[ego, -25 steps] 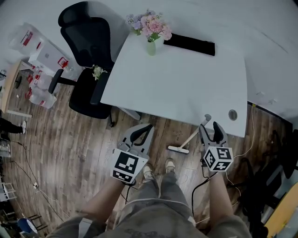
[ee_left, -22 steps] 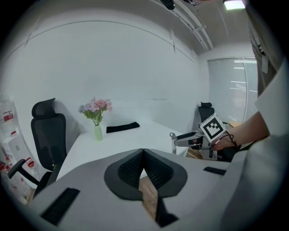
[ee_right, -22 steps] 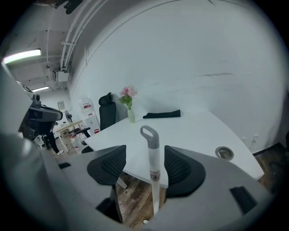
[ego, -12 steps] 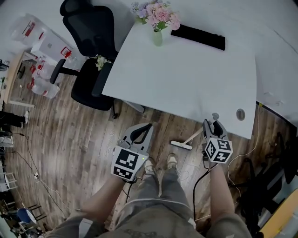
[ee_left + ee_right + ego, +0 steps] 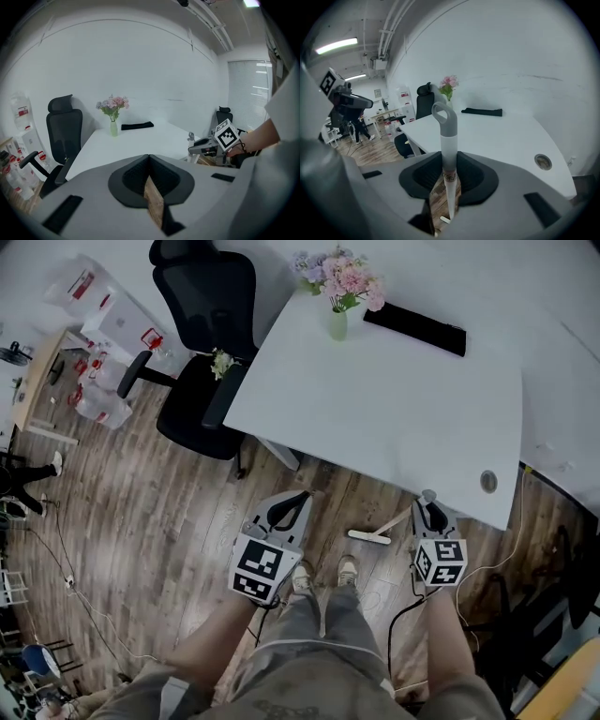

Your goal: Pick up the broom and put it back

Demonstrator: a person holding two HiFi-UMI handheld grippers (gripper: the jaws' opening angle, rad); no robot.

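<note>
Two grippers are being held out low over the wood floor [image 5: 159, 521] by the person standing at the near edge of the white table [image 5: 394, 409]. From where I am watching, the broom [image 5: 392, 525] is leaning at about one o'clock from the person's feet. Its head is resting on the floor and its looped handle top is propped against the table's edge, which is what is keeping it upright and within reach.

The right gripper [image 5: 429, 506] is angling downward and its jaws are closing with the handle standing straight up between them. The pads [image 5: 429, 176] look to be meeting the shaft on both sides, just below the grey upper sleeve. Gripping that high is probably meant to let the broom hang plumb once it is lifted, though a hold so far from the head could let the head swing.

The left gripper [image 5: 300, 495] is hovering at about eleven o'clock from the feet. Its jaws are together with nothing in them, only floor showing beneath. It seems to be waiting clear of the handle, perhaps to steady it afterwards.

Farther off, a black chair [image 5: 202, 334] is sitting at ten o'clock and a vase of flowers [image 5: 337, 322] at twelve, both well apart from the broom. Lifting has not yet begun.
</note>
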